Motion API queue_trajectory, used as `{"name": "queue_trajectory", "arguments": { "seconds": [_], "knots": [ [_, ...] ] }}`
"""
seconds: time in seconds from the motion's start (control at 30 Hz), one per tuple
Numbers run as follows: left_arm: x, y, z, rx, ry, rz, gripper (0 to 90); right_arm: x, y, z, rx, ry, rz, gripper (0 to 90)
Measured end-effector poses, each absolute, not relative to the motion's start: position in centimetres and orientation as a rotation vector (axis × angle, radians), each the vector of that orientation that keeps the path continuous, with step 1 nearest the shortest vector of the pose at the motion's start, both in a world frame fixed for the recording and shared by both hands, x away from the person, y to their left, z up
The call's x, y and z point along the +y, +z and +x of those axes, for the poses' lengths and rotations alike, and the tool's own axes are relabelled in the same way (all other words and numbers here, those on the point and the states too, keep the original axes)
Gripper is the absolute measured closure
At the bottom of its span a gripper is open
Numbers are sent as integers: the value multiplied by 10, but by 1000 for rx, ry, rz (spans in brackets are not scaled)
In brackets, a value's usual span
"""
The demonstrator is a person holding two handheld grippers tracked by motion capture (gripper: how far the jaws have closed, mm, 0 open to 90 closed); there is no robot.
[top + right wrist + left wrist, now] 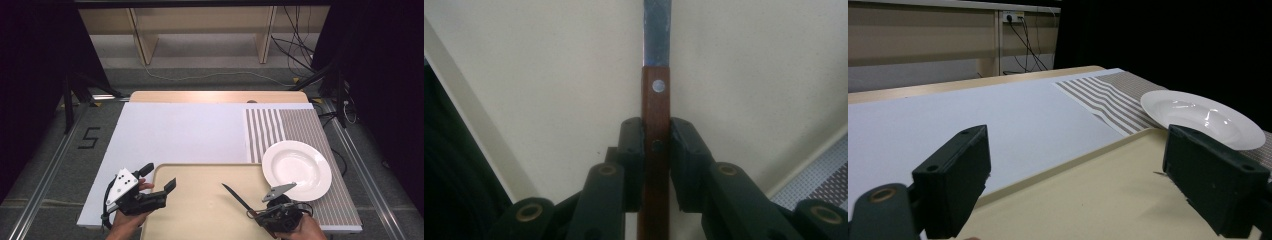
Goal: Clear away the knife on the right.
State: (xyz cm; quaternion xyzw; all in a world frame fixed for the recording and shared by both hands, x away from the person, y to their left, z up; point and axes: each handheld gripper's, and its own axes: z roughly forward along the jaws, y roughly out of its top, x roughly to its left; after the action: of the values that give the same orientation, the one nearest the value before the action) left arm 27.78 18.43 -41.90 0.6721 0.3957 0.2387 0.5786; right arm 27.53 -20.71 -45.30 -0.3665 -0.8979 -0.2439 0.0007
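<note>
Knife (655,107) pinched by handle in right gripper (656,137), blade out over tray (200,210), likely for placing; left gripper (150,192) spread, idle.

Grey floor (210,75); wooden shelving (200,30) at 12 o'clock, loose cables (295,50) at 1, black curtains (30,75) at 9 and 3.

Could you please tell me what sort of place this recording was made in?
Probably a lab recording rig, not a home: a staged table with a plate and tray, dark curtains, loose cables.
</note>
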Motion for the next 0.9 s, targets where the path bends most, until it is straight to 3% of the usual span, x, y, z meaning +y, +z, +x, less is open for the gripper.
{"name": "queue_trajectory", "arguments": {
  "seconds": [0.23, 0.33, 0.37, 0.6, 0.9],
  "knots": [
    [185, -419, 278, 925, 557, 1572, 118, -201, -457, 274, -2828, -692, -1127, 758],
    [185, -419, 278, 923, 557, 1572, 117, -201, -453, 275, -2808, -729, -1126, 564],
    [185, -419, 278, 923, 555, 1572, 117, -201, -450, 276, -2809, -765, -1123, 565],
    [184, -419, 278, 923, 555, 1575, 117, -180, -445, 272, -2950, -863, -929, 852],
    [184, -420, 279, 924, 554, 1574, 117, -169, -454, 272, -2998, -811, -766, 900]
  ]
}}
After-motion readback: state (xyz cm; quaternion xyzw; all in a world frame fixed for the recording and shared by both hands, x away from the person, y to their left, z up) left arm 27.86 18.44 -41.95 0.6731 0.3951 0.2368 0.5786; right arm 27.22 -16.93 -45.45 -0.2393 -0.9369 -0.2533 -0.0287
